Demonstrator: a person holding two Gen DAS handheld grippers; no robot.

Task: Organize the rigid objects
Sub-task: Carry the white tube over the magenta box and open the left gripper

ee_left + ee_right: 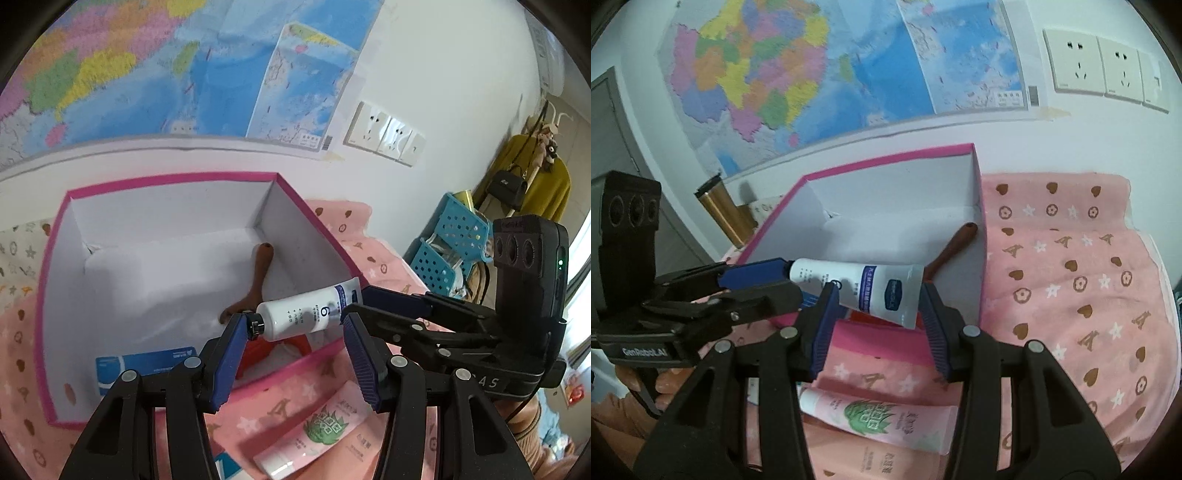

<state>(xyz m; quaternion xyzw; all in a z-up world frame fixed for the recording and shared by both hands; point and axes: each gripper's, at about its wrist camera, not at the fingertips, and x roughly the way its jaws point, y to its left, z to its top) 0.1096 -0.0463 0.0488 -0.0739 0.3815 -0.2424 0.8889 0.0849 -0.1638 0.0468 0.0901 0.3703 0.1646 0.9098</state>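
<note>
A small white tube (303, 314) (871, 291) with a blue band hangs in the air over the near corner of a pink-rimmed white box (166, 182) (886, 158). My left gripper (295, 321) has the tube lengthwise between its blue pads, the cap against the left pad and the tail corner at the right pad. My right gripper (879, 288) closes on it from the other side: its right pad touches the flat tail and its left pad lies on the body. Inside the box are a brown wooden utensil (260, 277), a blue card box (147, 363) and something red (266, 350).
A pink tube with a green aloe print (325, 432) (875, 419) lies on the pink patterned cloth (1071, 295) just before the box. Blue perforated baskets (454, 236) stand to the right and a gold cylinder (727, 210) to the left. The wall with a map is close behind.
</note>
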